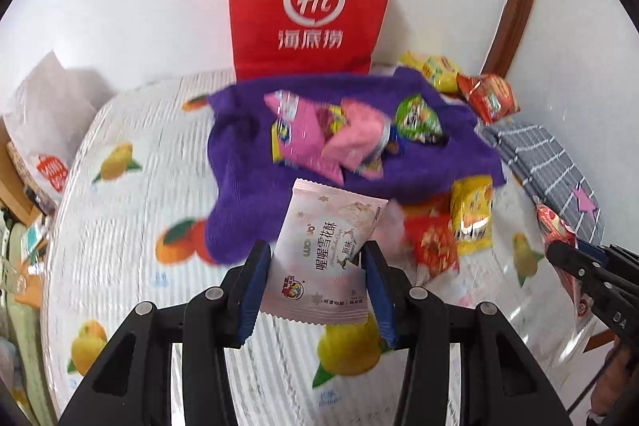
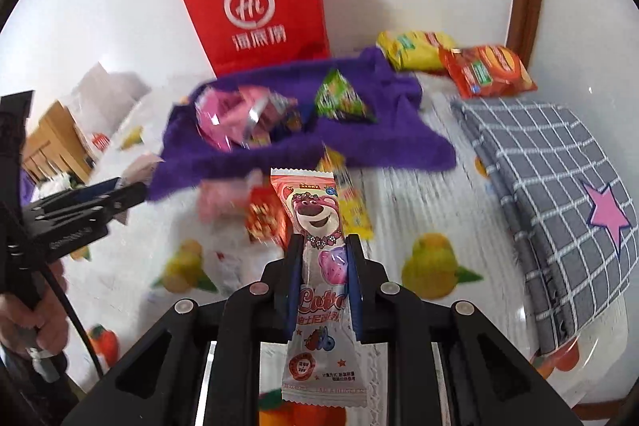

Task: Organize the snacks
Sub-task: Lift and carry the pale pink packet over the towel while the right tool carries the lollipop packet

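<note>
2 tongs [image 1: 315, 266] [image 2: 323, 266], 1 packet [image 1: 327, 246] [image 2: 319, 266] each.

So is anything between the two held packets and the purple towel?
Nothing visible blocks the left gripper and its pale pink packet. Ahead of the right gripper and its bear packet, loose red and yellow packets lie short of the purple towel.

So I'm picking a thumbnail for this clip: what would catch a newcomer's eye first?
Probably the red paper bag with its white Hi logo, standing against the wall behind the purple towel heaped with snack packets. Next, each gripper's catch: the left gripper is shut on a pale pink snowflake-crisp packet, the right gripper on a Lotso bear candy packet.
</note>
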Motion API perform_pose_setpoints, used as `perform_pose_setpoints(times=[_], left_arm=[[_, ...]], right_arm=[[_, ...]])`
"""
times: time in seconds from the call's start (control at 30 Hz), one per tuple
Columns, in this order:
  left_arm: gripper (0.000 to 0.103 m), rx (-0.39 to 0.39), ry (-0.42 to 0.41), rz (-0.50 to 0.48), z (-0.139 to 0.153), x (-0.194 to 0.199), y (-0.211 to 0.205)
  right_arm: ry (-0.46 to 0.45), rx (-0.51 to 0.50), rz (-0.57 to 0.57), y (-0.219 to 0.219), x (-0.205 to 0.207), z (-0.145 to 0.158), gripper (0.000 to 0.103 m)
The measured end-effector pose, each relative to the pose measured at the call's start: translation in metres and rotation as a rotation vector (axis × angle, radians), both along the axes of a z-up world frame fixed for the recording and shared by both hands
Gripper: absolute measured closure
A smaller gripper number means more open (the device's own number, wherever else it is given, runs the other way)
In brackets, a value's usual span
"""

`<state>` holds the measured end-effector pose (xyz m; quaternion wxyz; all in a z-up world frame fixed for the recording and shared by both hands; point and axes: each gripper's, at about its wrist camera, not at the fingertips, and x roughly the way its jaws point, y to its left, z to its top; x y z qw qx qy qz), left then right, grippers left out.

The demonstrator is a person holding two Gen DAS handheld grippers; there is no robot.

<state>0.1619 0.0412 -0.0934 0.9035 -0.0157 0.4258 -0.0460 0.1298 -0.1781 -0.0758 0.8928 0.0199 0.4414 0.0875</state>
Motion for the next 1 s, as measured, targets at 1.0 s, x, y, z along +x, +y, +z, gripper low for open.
perform_pose_setpoints(times=[1.0], left_arm=[[0.058,-0.006,-0.047,0.043,0.031,0.146,-0.003]], right_arm=[[-0.044,0.089,-0.049,0.008,0.179,0.038,0.082]])
